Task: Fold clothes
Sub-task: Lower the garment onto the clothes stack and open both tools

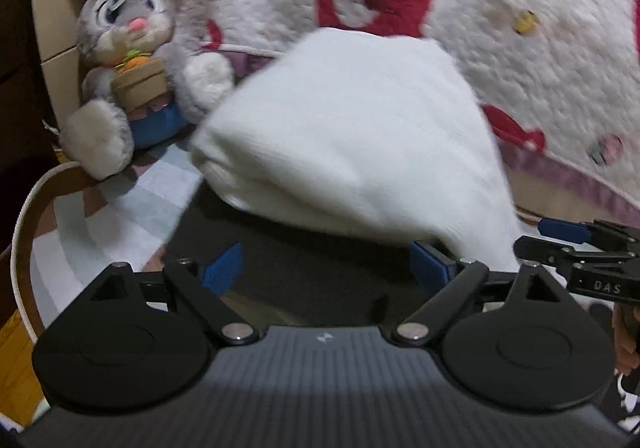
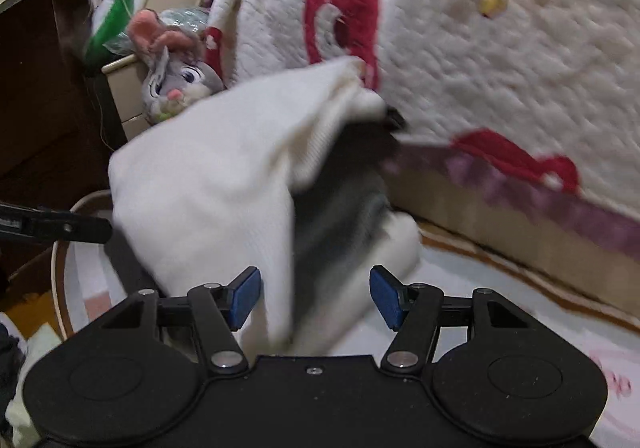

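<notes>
Garment [image 2: 208, 183] sags between open right gripper [image 2: 316, 298] fingers.

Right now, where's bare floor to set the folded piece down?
Free: pale rug right of the white garment, below the bed edge; striped rug left of it, before the stuffed rabbit. Crowded: middle, under the garment and dark cloth.

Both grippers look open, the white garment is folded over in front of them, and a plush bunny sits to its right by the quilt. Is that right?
Not quite: the plush bunny sits to the left of the white garment, not the right, as the left wrist view shows. The rest holds: the left gripper and right gripper are open, and the quilt lies behind.
</notes>
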{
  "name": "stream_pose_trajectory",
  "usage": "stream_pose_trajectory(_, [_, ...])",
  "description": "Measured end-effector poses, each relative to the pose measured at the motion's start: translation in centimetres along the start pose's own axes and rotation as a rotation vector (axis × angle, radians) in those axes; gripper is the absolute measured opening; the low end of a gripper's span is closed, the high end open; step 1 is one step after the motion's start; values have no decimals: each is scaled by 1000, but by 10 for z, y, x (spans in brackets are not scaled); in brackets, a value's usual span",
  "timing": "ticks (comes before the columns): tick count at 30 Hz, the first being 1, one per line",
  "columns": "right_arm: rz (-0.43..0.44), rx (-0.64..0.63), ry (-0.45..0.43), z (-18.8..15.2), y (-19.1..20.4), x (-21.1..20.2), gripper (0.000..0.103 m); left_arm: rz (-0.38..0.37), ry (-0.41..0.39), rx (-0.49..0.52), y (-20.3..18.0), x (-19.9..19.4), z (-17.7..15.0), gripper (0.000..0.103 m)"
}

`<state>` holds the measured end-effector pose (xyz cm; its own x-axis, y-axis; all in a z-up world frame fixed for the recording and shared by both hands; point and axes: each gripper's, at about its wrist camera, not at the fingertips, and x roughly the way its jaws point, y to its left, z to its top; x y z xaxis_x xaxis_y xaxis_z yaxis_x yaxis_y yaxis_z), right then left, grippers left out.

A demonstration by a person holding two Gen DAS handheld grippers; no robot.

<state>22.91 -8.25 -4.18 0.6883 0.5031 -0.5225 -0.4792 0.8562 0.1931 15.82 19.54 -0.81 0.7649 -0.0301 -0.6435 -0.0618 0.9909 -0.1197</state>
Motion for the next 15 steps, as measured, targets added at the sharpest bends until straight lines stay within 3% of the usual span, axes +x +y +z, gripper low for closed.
stream_pose_trajectory(6, [49, 102, -89, -38, -23, -66, 66, 82, 36, 44, -54, -20, -33, 94])
stream_pose_trajectory(10, [97, 104, -81, -51, -27, -98, 69, 130, 15, 73, -96, -40, -45, 97])
stream_pose_trajectory(15, [64, 72, -82, -69, -31, -139, 71, 171, 6, 38, -142, -61, -57, 103])
